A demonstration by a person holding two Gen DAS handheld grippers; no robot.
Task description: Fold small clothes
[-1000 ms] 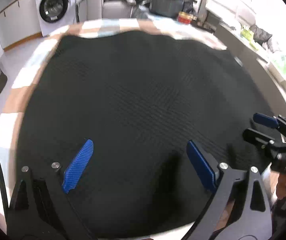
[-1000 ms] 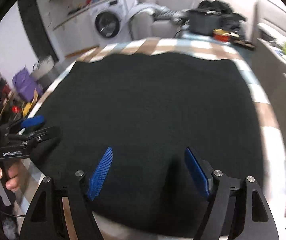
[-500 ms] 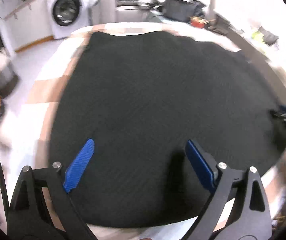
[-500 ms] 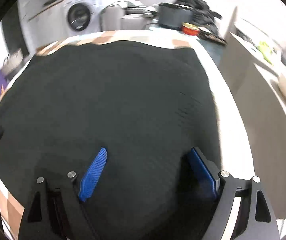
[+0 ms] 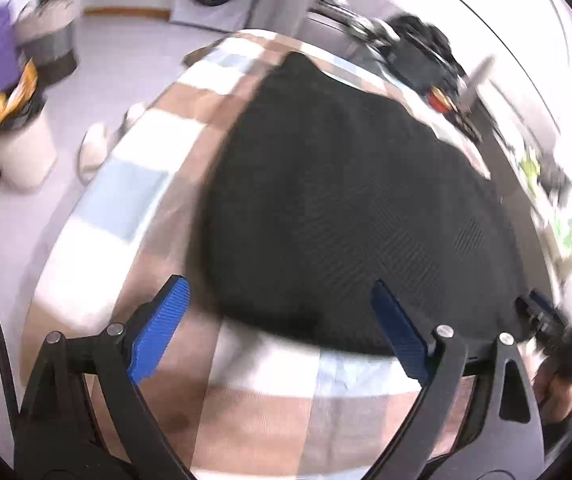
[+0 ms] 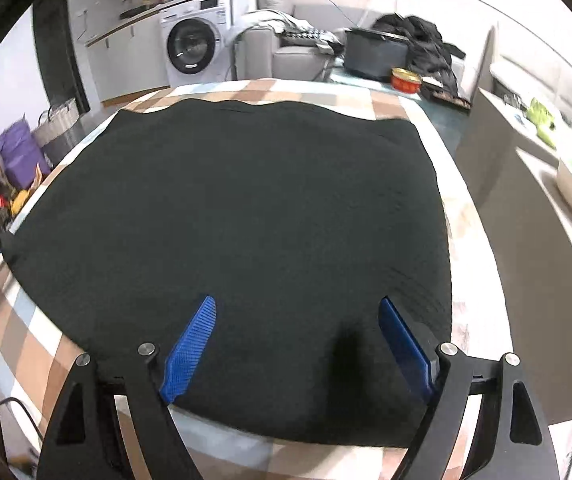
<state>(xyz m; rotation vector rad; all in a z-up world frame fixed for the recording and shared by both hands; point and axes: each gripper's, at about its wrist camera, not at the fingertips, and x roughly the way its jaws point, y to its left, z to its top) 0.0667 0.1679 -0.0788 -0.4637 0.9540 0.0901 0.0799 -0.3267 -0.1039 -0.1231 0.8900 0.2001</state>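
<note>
Black garment (image 6: pixel 238 216) spread flat on the checked desk (image 6: pixel 461 216), long axis across both tongs. Left tongs (image 5: pixel 278 312) spread, empty, over its near-left corner. Right tongs (image 6: pixel 297 320) spread, just widened, empty, over its near-right edge. Both equally near.

One black cloth (image 6: pixel 238 216), one checked table cover (image 6: pixel 385 100), two grippers, one washing machine (image 6: pixel 194 46).

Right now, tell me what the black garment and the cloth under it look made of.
Black garment: looks like matte knitted fabric, with fine ribbed rows and soft ripples at its far edge. Checked cloth: seems thin woven or printed fabric in tan, white and pale blue squares; uncertain which.
</note>
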